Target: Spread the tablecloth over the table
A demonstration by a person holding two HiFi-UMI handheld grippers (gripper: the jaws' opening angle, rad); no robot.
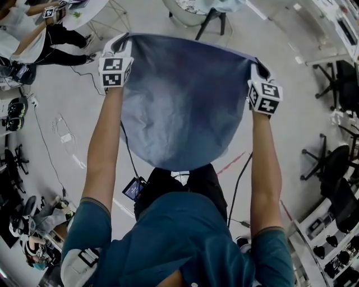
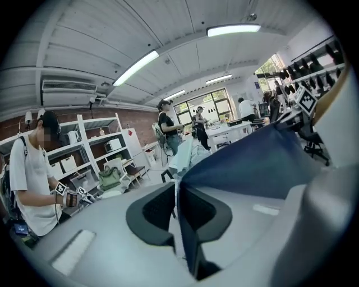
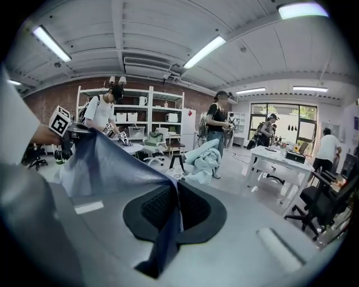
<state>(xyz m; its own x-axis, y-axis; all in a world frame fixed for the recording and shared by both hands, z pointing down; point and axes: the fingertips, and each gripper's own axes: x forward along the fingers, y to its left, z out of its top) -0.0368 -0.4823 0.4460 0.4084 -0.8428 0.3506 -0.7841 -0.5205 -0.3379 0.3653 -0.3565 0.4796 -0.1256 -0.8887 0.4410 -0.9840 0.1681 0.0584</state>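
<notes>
You held the tablecloth (image 1: pixel 185 101) by its top edge, which ran side to side. The left gripper (image 2: pixel 175 204) and right gripper (image 3: pixel 175 210) each pinched a corner. The sheet hung towards you, and the table (image 1: pixel 188 7) probably lay ahead, beyond both.

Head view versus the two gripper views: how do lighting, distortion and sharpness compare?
Head view: dim, edges bowed by the wide lens, tablecloth slightly soft. Left gripper view: strong fisheye, black corners, ceiling lights glaring, cloth near the lens blurred. Right gripper view: same fisheye, room fairly sharp.
</notes>
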